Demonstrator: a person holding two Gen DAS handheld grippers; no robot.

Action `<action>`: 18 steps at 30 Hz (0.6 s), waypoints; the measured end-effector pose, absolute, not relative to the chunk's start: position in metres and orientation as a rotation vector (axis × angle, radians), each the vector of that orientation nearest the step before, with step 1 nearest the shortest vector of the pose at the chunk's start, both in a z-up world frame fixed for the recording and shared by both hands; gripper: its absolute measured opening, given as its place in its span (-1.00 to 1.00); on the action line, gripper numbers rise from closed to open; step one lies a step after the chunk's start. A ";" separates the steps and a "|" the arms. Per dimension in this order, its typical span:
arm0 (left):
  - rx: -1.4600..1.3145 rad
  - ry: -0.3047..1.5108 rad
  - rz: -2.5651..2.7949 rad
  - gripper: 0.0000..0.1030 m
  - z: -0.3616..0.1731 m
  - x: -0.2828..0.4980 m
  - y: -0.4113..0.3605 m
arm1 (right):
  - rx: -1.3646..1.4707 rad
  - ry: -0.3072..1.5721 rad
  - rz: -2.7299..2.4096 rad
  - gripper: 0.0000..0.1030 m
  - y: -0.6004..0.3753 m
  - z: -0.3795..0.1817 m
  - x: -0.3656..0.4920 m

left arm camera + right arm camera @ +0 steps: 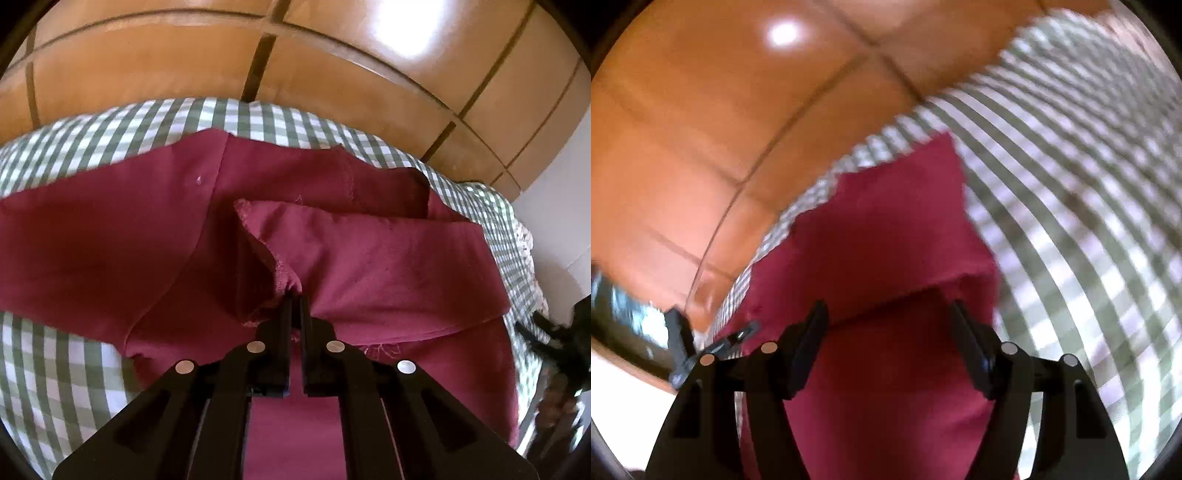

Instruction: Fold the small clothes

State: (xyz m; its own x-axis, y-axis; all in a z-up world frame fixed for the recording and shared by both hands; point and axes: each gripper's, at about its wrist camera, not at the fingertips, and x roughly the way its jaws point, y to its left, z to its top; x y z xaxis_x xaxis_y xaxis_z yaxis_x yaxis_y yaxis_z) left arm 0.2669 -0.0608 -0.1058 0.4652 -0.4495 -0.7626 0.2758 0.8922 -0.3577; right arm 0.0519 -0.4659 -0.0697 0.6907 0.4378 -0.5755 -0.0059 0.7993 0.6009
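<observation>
Where the left wrist view is sharp, the left gripper [295, 297] has its jaws pinched nearly together on a stitched hem of the dark red garment [147, 240], lifting a flap of it above the rest of the cloth. That garment lies spread across a green and white checked cloth [55, 369], which covers the work surface, with an orange tiled floor [147, 62] beyond its far edge. This view alone shows the raised flap, a seam running down the garment, a small pale speck on the fabric, and at the far right a dark blurred shape that cannot be made out.

The right wrist view is smeared by motion. In it the right gripper [889, 317] has its jaws spread wide with nothing between them, hanging over a folded part of the garment [886, 221]. Only this view shows the garment's narrow end reaching toward the checked cloth's [1089, 221] edge, and part of the other tool at the lower left.

No writing or label can be read on anything.

The garment's far edge sits close to the edge of the cloth, while wide checked fabric lies bare to the right in the right wrist view and at the near left in the left wrist view.
</observation>
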 end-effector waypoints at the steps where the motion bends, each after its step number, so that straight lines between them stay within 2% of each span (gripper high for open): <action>1: -0.187 0.981 -0.452 -0.96 -0.105 0.267 -0.061 | 0.569 0.759 0.263 0.31 -0.461 -0.063 0.053; 5: -0.155 0.950 -0.448 -0.96 -0.105 0.269 -0.062 | 0.401 0.735 0.206 0.31 -0.433 -0.052 0.087; 10: -0.154 1.016 -0.415 -0.96 -0.115 0.276 -0.063 | 0.233 0.891 0.050 0.27 -0.413 -0.093 0.140; 15: 0.046 1.021 -0.358 -0.89 -0.106 0.267 -0.081 | 0.050 0.874 -0.036 0.33 -0.387 -0.107 0.139; 17: 0.051 1.009 -0.330 -0.59 -0.100 0.260 -0.077 | 0.056 0.888 -0.051 0.36 -0.388 -0.104 0.140; 18: 0.030 0.991 -0.307 -0.26 -0.096 0.254 -0.070 | 0.065 0.889 -0.056 0.36 -0.389 -0.101 0.139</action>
